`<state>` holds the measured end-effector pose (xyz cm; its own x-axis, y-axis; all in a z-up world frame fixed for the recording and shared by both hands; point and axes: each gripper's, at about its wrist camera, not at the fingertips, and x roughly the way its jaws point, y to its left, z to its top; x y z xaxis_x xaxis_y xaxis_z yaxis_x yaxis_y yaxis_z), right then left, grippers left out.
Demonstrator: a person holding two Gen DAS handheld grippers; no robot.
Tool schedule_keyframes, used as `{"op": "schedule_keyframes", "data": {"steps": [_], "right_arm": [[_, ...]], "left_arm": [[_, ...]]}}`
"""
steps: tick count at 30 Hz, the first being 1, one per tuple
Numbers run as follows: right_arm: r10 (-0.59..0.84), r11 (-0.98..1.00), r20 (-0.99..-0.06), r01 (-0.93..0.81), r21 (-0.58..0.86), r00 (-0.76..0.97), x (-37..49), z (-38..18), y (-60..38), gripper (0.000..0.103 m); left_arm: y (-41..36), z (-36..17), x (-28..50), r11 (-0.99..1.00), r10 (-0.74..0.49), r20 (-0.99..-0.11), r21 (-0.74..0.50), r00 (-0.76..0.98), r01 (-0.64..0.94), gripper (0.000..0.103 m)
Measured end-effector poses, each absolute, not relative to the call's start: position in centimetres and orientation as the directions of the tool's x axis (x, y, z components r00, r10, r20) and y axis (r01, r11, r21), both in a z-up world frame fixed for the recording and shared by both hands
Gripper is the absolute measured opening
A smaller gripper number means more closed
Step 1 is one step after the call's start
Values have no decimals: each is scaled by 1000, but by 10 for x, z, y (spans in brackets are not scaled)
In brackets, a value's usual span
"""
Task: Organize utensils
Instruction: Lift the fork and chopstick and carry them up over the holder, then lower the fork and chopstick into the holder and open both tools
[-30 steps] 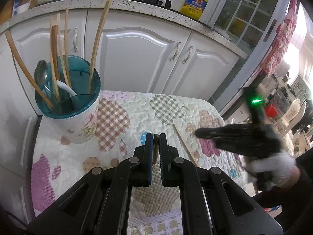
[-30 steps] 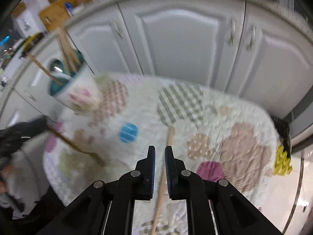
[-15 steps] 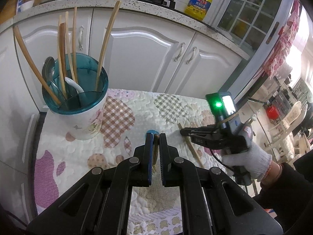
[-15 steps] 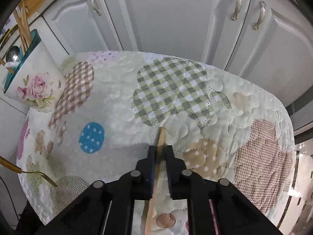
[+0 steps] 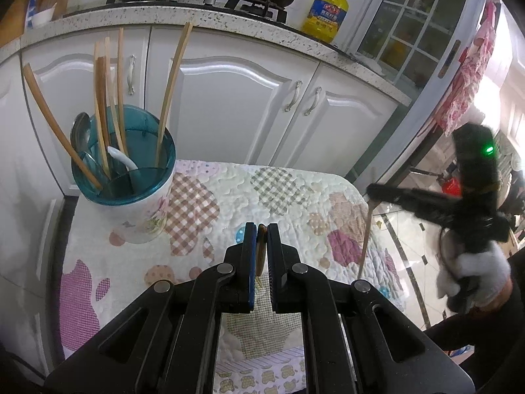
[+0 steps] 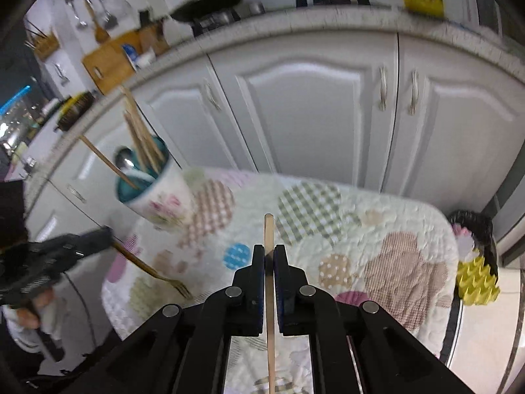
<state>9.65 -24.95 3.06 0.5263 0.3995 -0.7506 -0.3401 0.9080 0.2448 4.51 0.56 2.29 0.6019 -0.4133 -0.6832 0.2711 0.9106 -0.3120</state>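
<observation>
Two grippers each pinch a utensil, and the right gripper point(image 6: 269, 256), half a second ago low over the quilted tabletop point(image 6: 377, 229) with its stick lying there, now carries that wooden stick point(image 6: 269, 229) clear of the cloth. Its jaws are clamped on the stick, which passes between them and juts past the tips toward the utensil cup point(image 6: 154, 193). Seen from the left wrist, the gloved right hand point(image 5: 475, 275) is raised to the right of the tabletop, well apart from the cup. The left gripper point(image 5: 261, 239) holds a wooden fork point(image 6: 151, 267) slanting down over the cloth, near the cup.
</observation>
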Motion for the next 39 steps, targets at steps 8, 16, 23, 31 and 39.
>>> {"op": "schedule_keyframes", "data": {"steps": [8,16,23,31,39], "right_arm": [[452,884,-677,-391,255,581,87,75,-238,5],[493,859,-638,-448,247,592,94,101,-212,5],[533,831,-603,-503,238,594,97,128,-186,5],[578,796,-558,-563,223,596,102,162,-152,5],[613,771,-503,-600,213,609,120,192,-112,5]], "left_arm": [[11,32,39,917,-398,-681,-293,615,269,5],[25,46,37,928,-372,-669,-278,644,248,5],[43,66,31,932,-361,-645,-278,673,233,5],[80,103,26,931,-355,-612,-297,707,210,5],[118,146,33,958,-267,-567,-241,779,152,5]]}}
